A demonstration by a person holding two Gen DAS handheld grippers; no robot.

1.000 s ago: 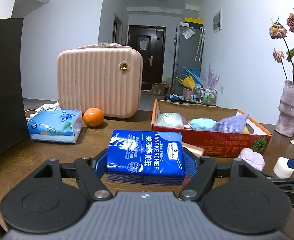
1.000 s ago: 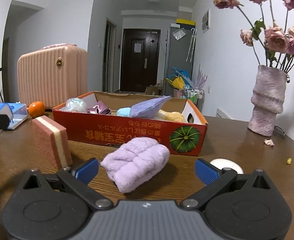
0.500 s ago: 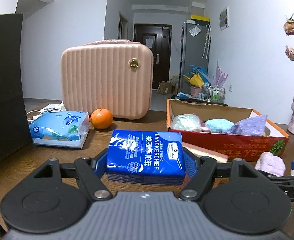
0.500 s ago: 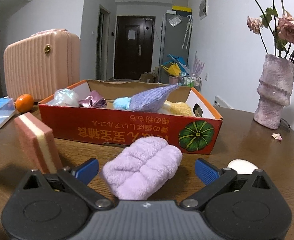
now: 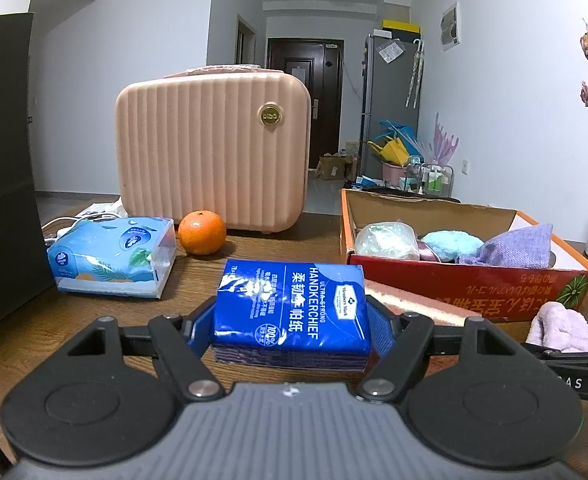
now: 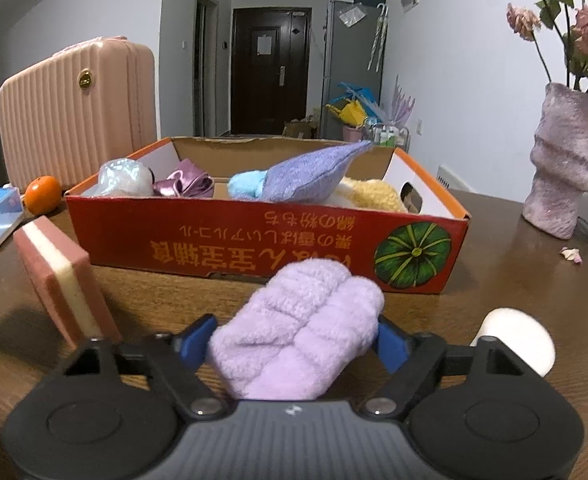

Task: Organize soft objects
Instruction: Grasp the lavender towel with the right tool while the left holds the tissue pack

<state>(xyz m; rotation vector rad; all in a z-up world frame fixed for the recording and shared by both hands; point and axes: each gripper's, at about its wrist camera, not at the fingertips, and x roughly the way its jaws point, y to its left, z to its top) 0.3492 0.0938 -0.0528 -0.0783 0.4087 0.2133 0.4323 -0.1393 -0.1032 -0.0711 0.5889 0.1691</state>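
Risk no. 1 is the purple fluffy cloth point(image 6: 302, 320) on my right side. My right gripper point(image 6: 294, 338) is closing w/ the cloth between the blue pads, and they look about at its sides, but it's squashy stuff. If I lift before the squeeze is done, it prob slides out or droops and snags on the box's front wall. It lies on the wooden table point(image 6: 494, 280), just in front of the red cardboard box point(image 6: 214, 240).

Left gripper point(image 5: 292, 326) is narrowed onto the blue handkerchief pack point(image 5: 290, 308), pads pressed on both short sides, so that one's held. Wrapper is glossy plastic though, and the pack is a soft stack; too light a squeeze and it could slip, too hard and it buckles.

Other worries:
- pink-and-cream sponge point(image 6: 60, 276) stands on edge just left of the right gripper; a sideways swing could knock it over.
- white round thing point(image 6: 518, 338) sits near the right finger, can't tell what it is, could get nudged.
- box already has a lilac pouch point(image 6: 310, 176), a light blue puff point(image 6: 246, 184), a yellow fluffy piece point(image 6: 374, 196) & a clear bag point(image 6: 124, 178) inside, so free room is tight. Dropping both loads blind may pile them on the rim.
- the 2 grippers are near each other, so they could clash heading for the box.
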